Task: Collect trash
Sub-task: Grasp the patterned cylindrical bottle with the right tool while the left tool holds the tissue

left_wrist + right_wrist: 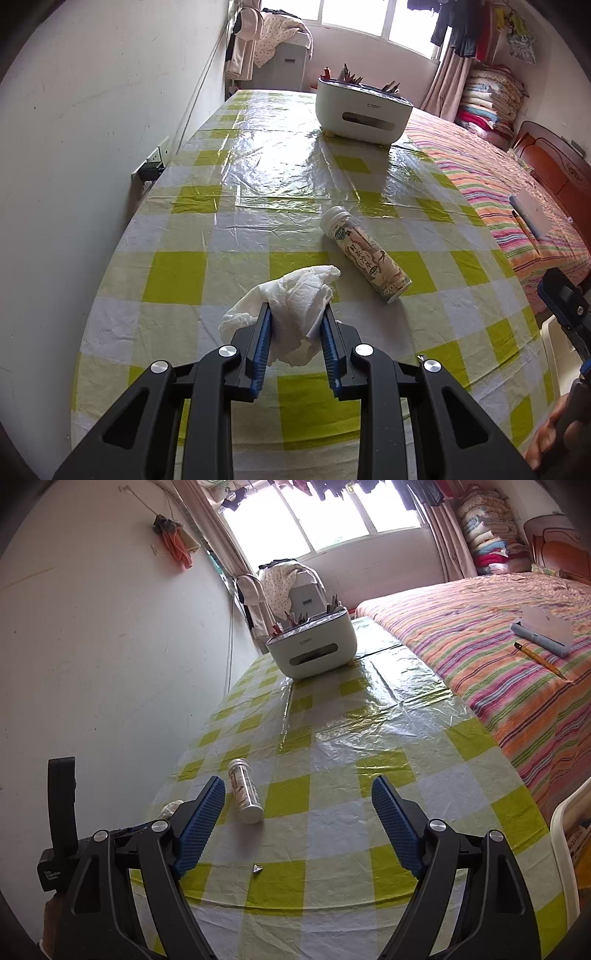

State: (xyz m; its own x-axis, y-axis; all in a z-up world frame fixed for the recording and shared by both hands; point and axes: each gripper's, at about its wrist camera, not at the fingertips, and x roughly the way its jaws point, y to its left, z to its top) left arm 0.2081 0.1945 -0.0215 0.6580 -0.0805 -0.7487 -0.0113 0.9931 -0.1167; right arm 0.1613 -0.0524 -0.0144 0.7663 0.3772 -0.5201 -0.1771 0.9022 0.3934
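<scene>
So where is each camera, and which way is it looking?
Left wrist: on the left tool, looking down the green checked table; its blue pads pinch a crumpled white tissue, and a hand shows at the lower right.
Right wrist: on the right tool, open and empty, facing the window.
Both show the lying white bottle and white pencil box.
</scene>
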